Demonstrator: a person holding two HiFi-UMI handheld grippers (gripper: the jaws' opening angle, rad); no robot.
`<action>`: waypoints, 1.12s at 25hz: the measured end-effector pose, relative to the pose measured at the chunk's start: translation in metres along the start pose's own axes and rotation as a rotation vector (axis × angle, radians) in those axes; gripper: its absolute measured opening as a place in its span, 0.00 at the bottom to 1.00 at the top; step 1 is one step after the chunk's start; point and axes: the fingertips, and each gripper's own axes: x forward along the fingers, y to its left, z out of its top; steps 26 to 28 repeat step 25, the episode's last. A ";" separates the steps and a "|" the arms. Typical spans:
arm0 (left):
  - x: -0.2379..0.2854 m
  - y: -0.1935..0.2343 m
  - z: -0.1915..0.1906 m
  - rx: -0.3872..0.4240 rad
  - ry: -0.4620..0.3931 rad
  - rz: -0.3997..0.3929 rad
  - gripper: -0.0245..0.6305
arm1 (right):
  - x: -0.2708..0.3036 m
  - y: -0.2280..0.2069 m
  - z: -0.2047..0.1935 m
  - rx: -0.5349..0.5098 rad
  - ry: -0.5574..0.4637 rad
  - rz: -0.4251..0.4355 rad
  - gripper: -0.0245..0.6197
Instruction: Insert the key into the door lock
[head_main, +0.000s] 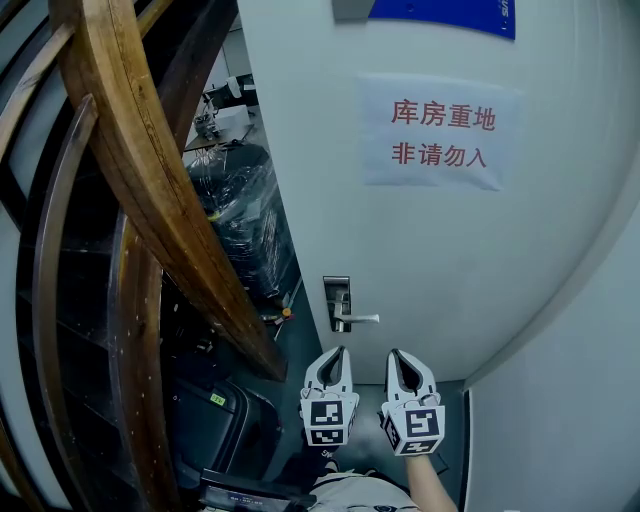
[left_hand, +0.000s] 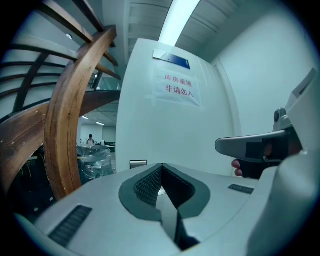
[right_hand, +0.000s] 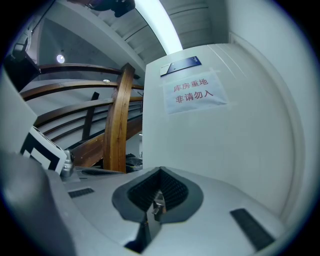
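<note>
A white door (head_main: 440, 250) stands ajar ahead, with a metal lock plate (head_main: 337, 298) and a lever handle (head_main: 360, 319) near its left edge. Both grippers are held side by side just below the handle, pointing at the door. My left gripper (head_main: 337, 352) is shut with nothing between its pads. My right gripper (head_main: 394, 354) is shut on a small metal key (right_hand: 158, 204), seen between its ribbed pads in the right gripper view. The lock plate (left_hand: 138, 163) also shows just over the left gripper (left_hand: 161, 165). The key stays well short of the lock.
A paper sign with red characters (head_main: 440, 132) hangs on the door. A curved wooden stair rail (head_main: 150, 170) crowds the left. Film-wrapped dark goods (head_main: 240, 220) and a dark case (head_main: 220, 420) lie behind the door gap. A white wall (head_main: 580, 400) closes the right.
</note>
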 end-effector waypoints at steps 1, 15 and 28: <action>0.000 0.000 0.000 0.002 0.002 0.001 0.04 | 0.000 0.000 0.000 -0.005 0.000 -0.001 0.05; -0.003 -0.001 0.000 0.005 0.005 -0.001 0.04 | 0.000 0.007 0.003 -0.011 -0.011 0.023 0.05; -0.006 0.000 -0.004 -0.017 0.010 -0.006 0.04 | -0.001 0.009 0.001 -0.002 -0.009 0.017 0.05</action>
